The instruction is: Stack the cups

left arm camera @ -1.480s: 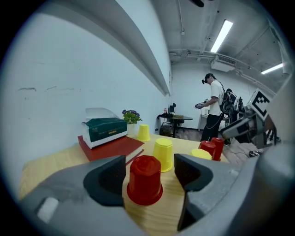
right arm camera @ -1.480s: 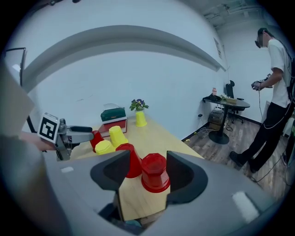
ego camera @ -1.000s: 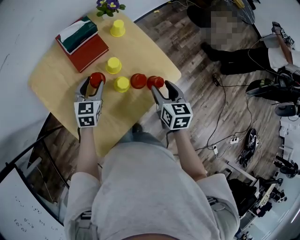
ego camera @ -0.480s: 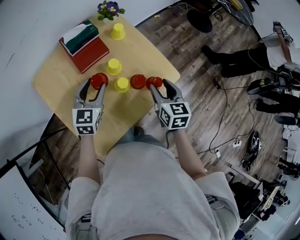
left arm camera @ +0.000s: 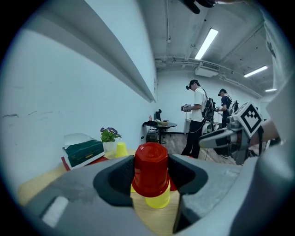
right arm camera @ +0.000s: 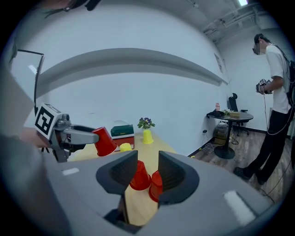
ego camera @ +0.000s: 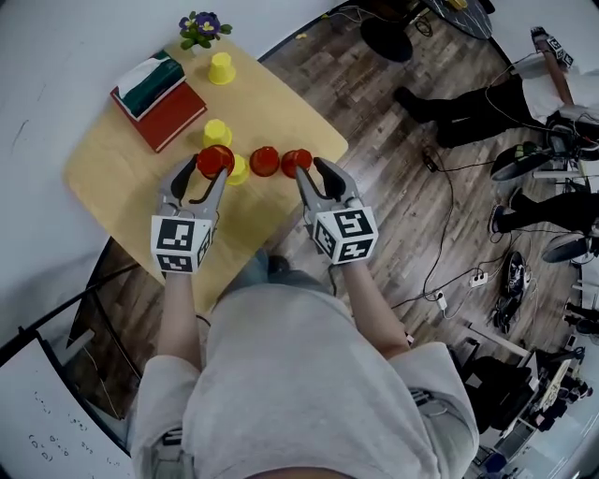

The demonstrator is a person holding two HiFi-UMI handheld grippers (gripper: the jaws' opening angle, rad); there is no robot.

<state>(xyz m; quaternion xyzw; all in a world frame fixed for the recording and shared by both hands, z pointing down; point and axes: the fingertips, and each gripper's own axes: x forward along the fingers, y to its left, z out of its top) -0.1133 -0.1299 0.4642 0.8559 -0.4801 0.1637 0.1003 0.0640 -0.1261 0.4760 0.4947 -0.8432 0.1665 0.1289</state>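
Left gripper, tilted slightly downward, clamps a red cup.

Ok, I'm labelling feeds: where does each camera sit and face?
Head view: on the person's head, looking down at the table; shows torso, forearms, left gripper, right gripper.
Left gripper view: on the left gripper, looking along its jaws, shut on a red cup, towards the wall.
Right gripper view: on the right gripper, looking across the table; its jaws, just closing, grip nothing.
Shared: all show the yellow cup by the flowers.
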